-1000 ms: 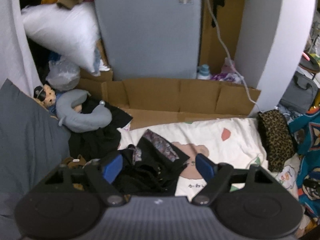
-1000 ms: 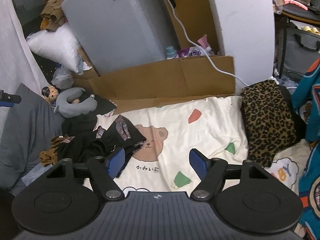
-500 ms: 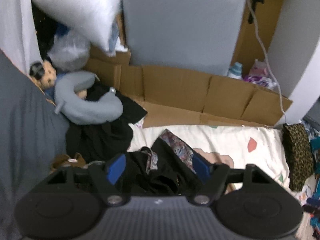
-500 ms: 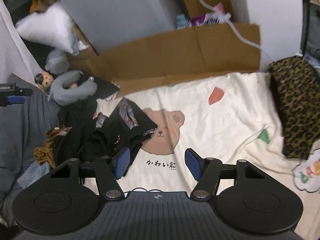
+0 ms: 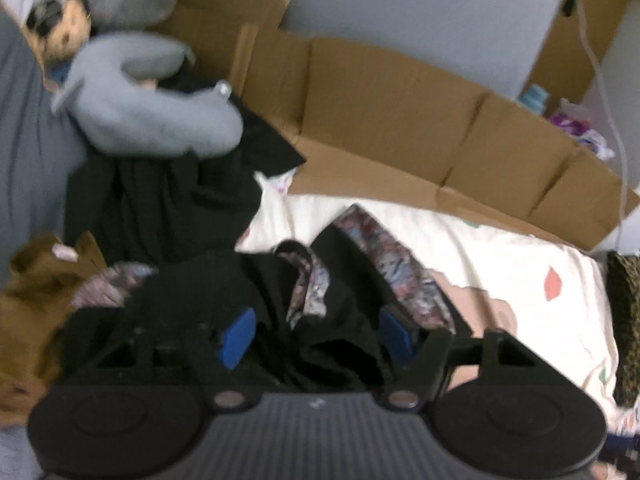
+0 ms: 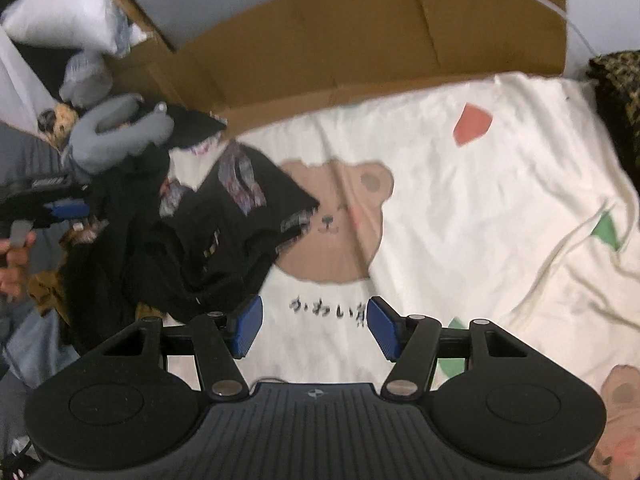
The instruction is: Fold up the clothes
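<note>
Left wrist: left gripper (image 5: 316,334) jaws closing, not yet pinching crumpled black garment (image 5: 320,344) between them on the bed (image 5: 520,248). Risk: grabbing several layers.

Right wrist: right gripper (image 6: 314,328) half-open, empty over bedsheet; may miss the garment.

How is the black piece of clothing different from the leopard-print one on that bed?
The black garment lies crumpled and spread out at the sheet's left edge, with patterned trim showing; the leopard-print garment sits at the far right edge, spotted all over, and looks like a more compact bundle. Both rest on the bear-print sheet, and no hand-held gripper holds either.
</note>
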The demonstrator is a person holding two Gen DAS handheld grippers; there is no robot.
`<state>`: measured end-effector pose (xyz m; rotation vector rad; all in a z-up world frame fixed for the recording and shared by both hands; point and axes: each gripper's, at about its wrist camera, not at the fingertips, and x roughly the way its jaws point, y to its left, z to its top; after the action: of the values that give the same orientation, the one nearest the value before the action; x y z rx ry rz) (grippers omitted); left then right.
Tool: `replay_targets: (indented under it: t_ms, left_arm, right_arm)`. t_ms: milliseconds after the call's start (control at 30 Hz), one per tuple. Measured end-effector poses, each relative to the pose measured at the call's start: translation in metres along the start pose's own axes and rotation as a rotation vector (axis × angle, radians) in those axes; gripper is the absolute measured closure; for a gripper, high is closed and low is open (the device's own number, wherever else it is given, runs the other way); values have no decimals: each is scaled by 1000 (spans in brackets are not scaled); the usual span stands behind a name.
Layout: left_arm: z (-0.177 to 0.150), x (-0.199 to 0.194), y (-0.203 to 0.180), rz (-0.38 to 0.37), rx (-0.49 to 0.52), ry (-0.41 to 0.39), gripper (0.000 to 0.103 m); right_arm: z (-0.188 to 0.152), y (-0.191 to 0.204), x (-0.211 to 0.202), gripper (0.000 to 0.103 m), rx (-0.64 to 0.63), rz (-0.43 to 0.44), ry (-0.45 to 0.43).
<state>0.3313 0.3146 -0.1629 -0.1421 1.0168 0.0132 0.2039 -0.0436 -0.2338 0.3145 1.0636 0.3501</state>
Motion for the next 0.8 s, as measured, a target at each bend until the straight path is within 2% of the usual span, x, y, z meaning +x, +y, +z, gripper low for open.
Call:
replay_targets:
  t_ms: [267,400,467,533,567,633,700,800]
  left_arm:
    - [-14,55,19,-58,-96,-13,38]
    - [-24,74,25,-82,-183,5,39]
    - [-32,76,26,-121,-208,-7,46]
    - [-39,80,28,-126,-231,-14,68]
    - [-44,83,31,-121,-261,-7,71]
    - [-51,88,35,-111,-320,16,82]
    - [-56,85,36,-119,-337,2,84]
    - [-65,73,32,-107,-311,-31,88]
  right_arm:
    - [-34,2,31,41,-42,-5,63]
    - [-46,4,27,41,-50,10,36]
    - [-49,7,25,41,-65,18,28]
    - [-53,10,27,41,-80,14,39]
    - [-54,12,29,41,-86,12,46]
    - [-56,15,30,41,-94,10,55]
    - [-58,18,30,41,-98,12,56]
    - [-59,23,32,41,-90,21,64]
